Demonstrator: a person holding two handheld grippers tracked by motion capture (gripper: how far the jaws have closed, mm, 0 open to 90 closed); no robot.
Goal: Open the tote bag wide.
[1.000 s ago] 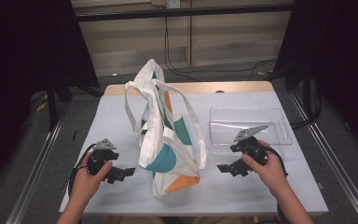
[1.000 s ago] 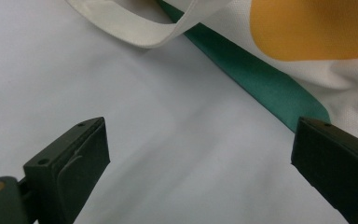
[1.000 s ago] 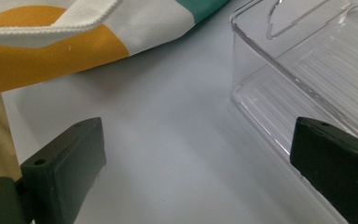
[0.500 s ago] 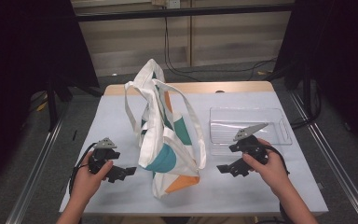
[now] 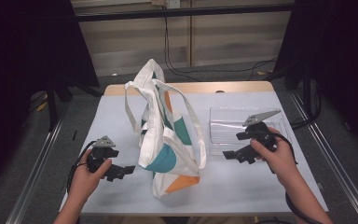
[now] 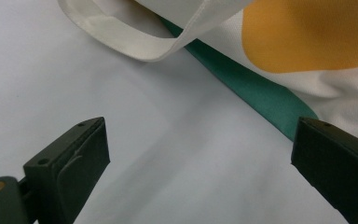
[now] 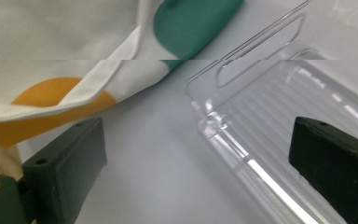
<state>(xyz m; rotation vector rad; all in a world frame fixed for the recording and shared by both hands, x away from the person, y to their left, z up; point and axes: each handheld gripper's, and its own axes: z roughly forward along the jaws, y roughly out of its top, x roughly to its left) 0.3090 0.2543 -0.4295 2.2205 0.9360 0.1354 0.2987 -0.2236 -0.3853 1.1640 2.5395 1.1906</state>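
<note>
1. Here we are at the tabletop (image 5: 121, 112), and the left tool (image 5: 121, 171) sits low with its jaws spread wide, gripping nothing.
2. Just ahead of that left tool stands the tote bag (image 5: 165, 140), white cloth with teal and orange patches, its bottom edge within reach but not touched.
3. Through the left tool's own camera, one cream strap (image 6: 135, 42) loops down onto the tabletop ahead of the jaws, with a teal band and an orange patch beyond it toward the right jaw.
4. Over to the right tool (image 5: 233, 154): jaws parted as well, nothing between them, hovering between the bag and a clear plastic tray (image 5: 223, 126).
5. From the right tool's camera, the bag (image 7: 65, 56) hangs ahead of the left jaw, and the tray (image 7: 261, 121) runs ahead of the right jaw, very near it.
6. My read: this is the approach, both tools closing in on the bag from either side, no grasp made yet.
7. Next move, I'd judge, calls for the left tool to slide forward and pinch the strap or the bag's side cloth, while the right tool turns toward the bag and away from the tray.
8. What stands in the way: the tray's thin wall beside the right tool, easy to knock, and loose straps that could snag a jaw.
</note>
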